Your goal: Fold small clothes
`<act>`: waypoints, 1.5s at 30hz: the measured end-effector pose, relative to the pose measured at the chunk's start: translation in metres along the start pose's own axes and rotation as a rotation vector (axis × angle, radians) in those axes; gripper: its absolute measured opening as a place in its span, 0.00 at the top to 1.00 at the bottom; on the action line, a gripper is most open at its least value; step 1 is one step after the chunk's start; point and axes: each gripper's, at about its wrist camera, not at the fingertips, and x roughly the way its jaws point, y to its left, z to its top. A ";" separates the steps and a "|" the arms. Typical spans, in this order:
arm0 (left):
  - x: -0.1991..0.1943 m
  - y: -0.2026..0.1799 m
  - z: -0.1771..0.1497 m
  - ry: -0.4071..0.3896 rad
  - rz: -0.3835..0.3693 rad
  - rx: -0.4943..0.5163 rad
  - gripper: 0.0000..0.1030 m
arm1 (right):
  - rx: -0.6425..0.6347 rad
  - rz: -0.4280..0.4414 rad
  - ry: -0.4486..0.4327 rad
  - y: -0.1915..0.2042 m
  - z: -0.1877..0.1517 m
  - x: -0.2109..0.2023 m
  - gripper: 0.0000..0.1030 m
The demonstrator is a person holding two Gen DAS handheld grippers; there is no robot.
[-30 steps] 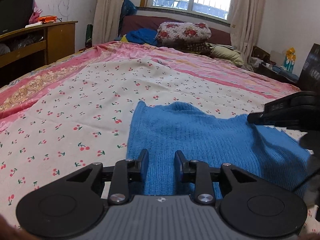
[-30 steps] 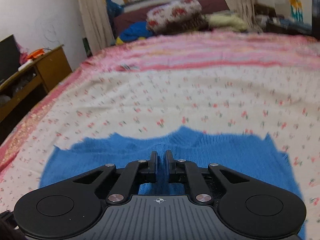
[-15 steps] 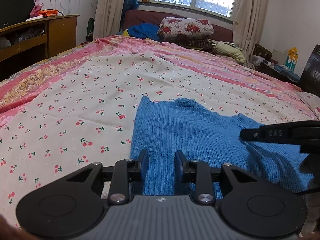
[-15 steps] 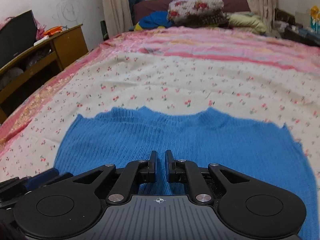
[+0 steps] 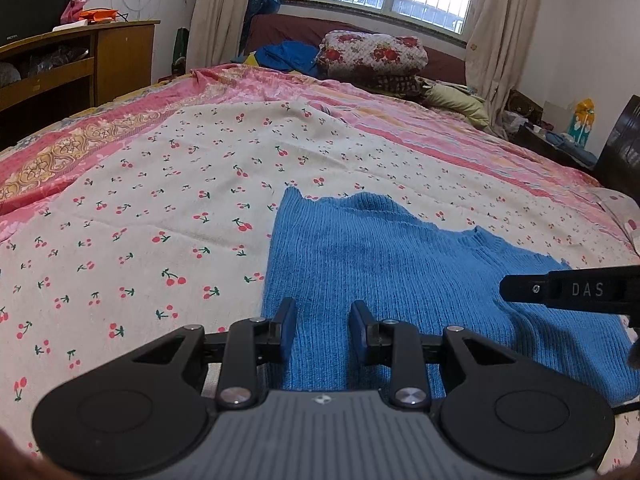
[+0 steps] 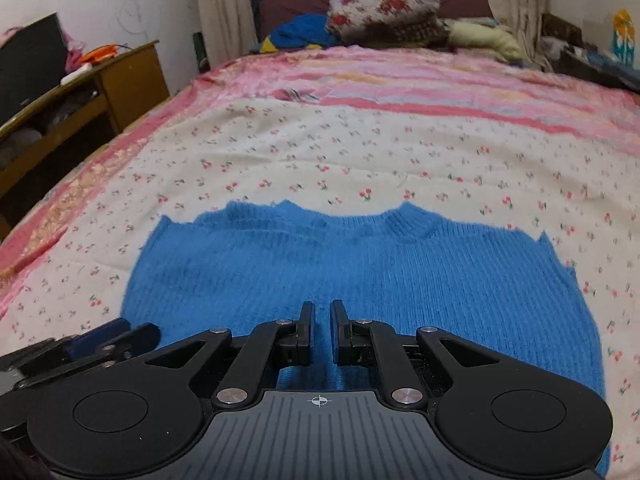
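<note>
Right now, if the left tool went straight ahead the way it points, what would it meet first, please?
Most likely the blue sweater: the left tool points low across it, fingers apart. Its height above the knit is unclear.

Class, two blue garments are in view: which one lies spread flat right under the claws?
The blue knitted sweater, flat on the cherry-print sheet. The other blue garment lies crumpled by the headboard, beside the floral quilt.
</note>
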 end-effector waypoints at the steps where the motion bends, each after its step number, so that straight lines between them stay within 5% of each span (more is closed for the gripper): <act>1: 0.000 0.000 0.000 0.001 -0.001 -0.002 0.65 | -0.012 -0.003 0.001 0.002 0.000 0.000 0.89; 6: 0.000 0.002 0.000 0.007 -0.008 -0.010 0.64 | -0.032 -0.023 0.071 0.007 -0.007 0.016 0.89; 15: -0.013 0.013 0.003 0.002 -0.020 -0.072 0.64 | -0.029 -0.015 0.035 0.009 -0.005 0.003 0.89; 22: -0.037 0.042 -0.011 0.019 0.049 -0.156 0.64 | -0.040 0.034 0.032 0.021 -0.005 -0.001 0.89; 34: -0.038 0.047 -0.014 0.035 -0.055 -0.213 0.64 | -0.108 0.099 0.032 0.057 0.007 0.004 0.84; 45: -0.004 0.047 -0.003 0.142 -0.183 -0.214 0.60 | -0.097 0.120 0.046 0.062 0.008 0.015 0.83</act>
